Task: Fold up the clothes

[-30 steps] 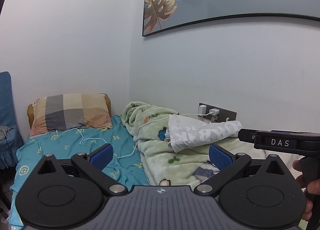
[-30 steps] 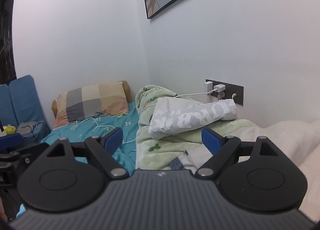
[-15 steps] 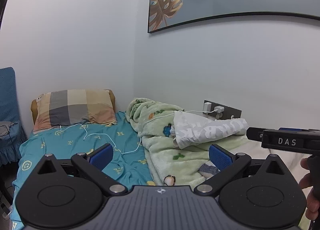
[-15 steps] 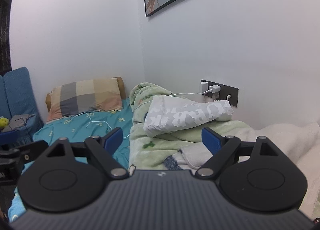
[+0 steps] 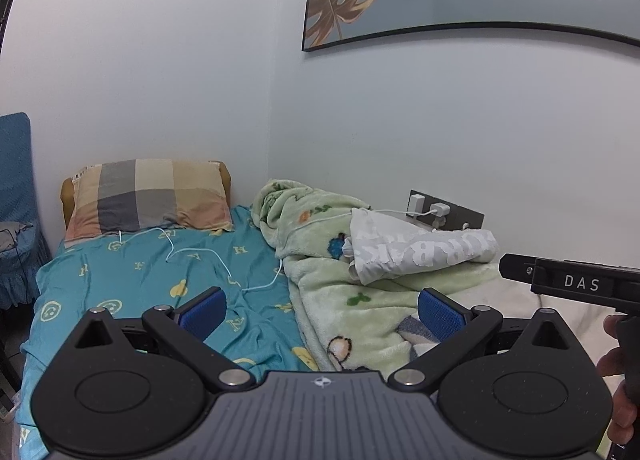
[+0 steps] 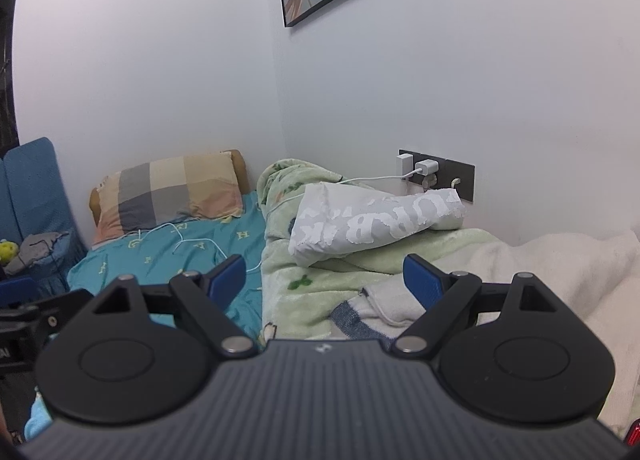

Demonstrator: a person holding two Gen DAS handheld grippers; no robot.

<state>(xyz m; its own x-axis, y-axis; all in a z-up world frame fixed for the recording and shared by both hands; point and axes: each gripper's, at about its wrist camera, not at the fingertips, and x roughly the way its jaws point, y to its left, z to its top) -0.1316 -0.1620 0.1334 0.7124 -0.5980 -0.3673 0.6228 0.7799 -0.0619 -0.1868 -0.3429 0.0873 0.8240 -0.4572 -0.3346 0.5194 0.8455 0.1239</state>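
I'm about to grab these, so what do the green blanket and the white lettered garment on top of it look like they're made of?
Green blanket: looks like plush fleece, matte and fuzzy, lying in thick soft folds. White lettered garment: seems a thin, smooth woven or knit fabric with faded printed letters, creasing sharply; the exact fibre can't be told.

Garment (image 5: 420, 254) on blanket (image 5: 332, 292), right of pillow (image 5: 148, 196).
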